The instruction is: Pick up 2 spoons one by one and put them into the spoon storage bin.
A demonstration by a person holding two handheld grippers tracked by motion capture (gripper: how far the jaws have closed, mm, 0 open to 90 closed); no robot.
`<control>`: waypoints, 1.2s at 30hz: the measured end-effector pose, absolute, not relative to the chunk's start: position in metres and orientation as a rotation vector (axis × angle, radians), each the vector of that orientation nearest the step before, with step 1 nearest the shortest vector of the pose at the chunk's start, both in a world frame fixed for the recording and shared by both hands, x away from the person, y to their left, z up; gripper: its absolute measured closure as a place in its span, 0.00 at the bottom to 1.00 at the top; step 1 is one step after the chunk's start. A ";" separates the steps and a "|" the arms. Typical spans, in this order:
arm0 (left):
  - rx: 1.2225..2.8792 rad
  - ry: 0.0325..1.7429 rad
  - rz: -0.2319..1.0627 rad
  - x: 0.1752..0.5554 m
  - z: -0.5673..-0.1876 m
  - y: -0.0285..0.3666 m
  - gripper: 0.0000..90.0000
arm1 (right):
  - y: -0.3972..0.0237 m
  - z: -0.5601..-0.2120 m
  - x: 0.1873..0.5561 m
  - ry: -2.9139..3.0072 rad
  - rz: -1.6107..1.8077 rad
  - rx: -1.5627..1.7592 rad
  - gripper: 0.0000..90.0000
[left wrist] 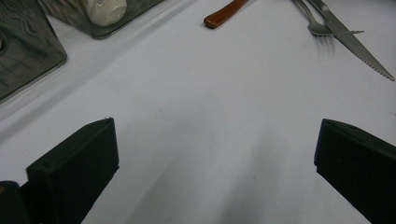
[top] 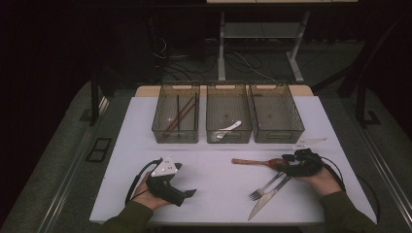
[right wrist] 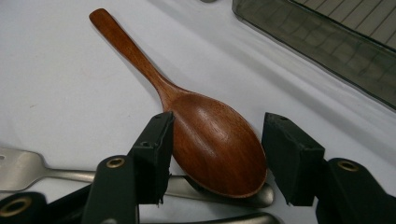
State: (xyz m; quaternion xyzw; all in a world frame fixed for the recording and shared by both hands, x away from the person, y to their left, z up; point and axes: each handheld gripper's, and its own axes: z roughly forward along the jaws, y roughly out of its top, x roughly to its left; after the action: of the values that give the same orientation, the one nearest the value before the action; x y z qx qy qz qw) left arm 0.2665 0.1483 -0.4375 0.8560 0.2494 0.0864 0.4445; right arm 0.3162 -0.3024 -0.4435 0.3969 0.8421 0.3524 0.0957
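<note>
- Work in hand, as judged: sorting cutlery from the desk (top: 214,194) into three bins at its far side. The right hand-held gripper (top: 291,162) is at the wooden spoon (right wrist: 205,135).
- Right hand-held gripper: jaws apart, one on each side of the spoon's bowl. The left jaw sits at or very near the bowl's edge; a gap shows at the right jaw. Not clamped yet, and the spoon lies flat on the desk, not lifted.
- The spoon's handle points away from this hand-held gripper, ahead and to the left in its own view. Its bowl overlaps the handle ends of the fork (top: 265,187) and the knife (top: 267,199), which lie just beneath and behind the jaws.
- Left hand-held gripper (top: 190,193): jaws wide apart, nothing between them, bare desk ahead; the spoon, fork and knife lie well ahead of it.
- Done so far, by how things lie: chopsticks (top: 179,115) in the left bin (top: 176,136), a white spoon (top: 228,129) in the middle bin (top: 228,137).
- The right bin (top: 278,135) looks nearly empty; its contents are too dark to tell.
- Left to do: close on the wooden spoon, carry it to a bin, then fork and knife. Roughly halfway.
</note>
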 end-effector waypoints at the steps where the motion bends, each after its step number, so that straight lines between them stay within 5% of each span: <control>1: 2.122 0.618 0.214 0.266 -0.437 0.148 0.00 | -0.302 -0.444 0.316 2.497 1.044 1.173 0.50; 20: 2.130 0.615 0.213 0.266 -0.438 0.147 0.00 | -0.298 -0.446 0.317 2.535 1.040 1.131 0.63; 36: 2.134 0.610 0.212 0.266 -0.438 0.147 0.00 | -0.303 -0.438 0.314 2.568 1.129 1.070 0.93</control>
State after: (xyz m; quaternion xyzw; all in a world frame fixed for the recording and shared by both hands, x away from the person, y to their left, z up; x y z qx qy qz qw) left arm 0.2659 0.1468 -0.4377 0.8594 0.2456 0.0854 0.4402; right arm 0.3143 -0.3026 -0.4377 0.3557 0.8532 0.3751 0.0697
